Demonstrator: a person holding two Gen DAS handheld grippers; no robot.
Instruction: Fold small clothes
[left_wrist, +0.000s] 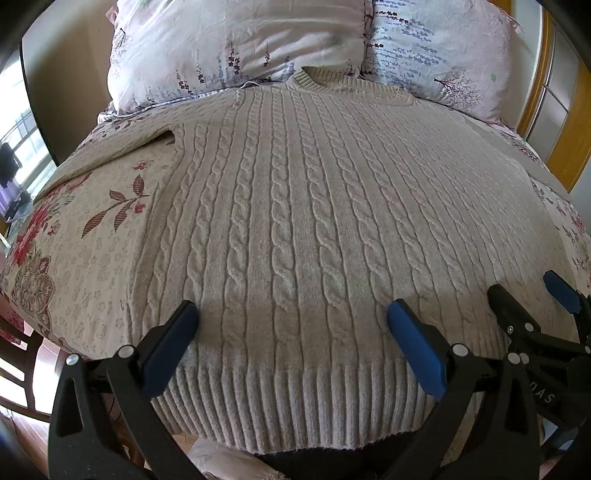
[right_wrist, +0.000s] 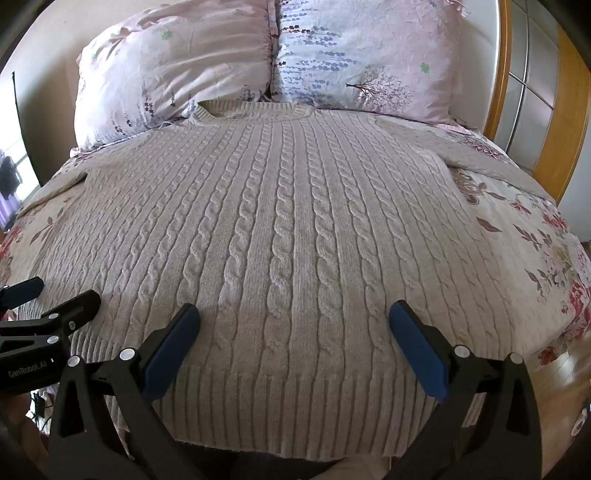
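A beige cable-knit sweater (left_wrist: 295, 206) lies flat on the bed, collar at the far end by the pillows, ribbed hem nearest me. It also fills the right wrist view (right_wrist: 288, 229). My left gripper (left_wrist: 291, 314) is open and empty, hovering over the hem area left of centre. My right gripper (right_wrist: 293, 314) is open and empty over the hem area further right. The right gripper shows at the right edge of the left wrist view (left_wrist: 532, 288), and the left gripper at the left edge of the right wrist view (right_wrist: 55, 291). The sleeves spread out to both sides.
The bed has a floral quilt (left_wrist: 85, 236). Two floral pillows (right_wrist: 177, 70) (right_wrist: 369, 55) lean at the head. A wooden frame with glass panels (right_wrist: 546, 122) stands at the right. A chair (left_wrist: 22, 354) and a window are at the left.
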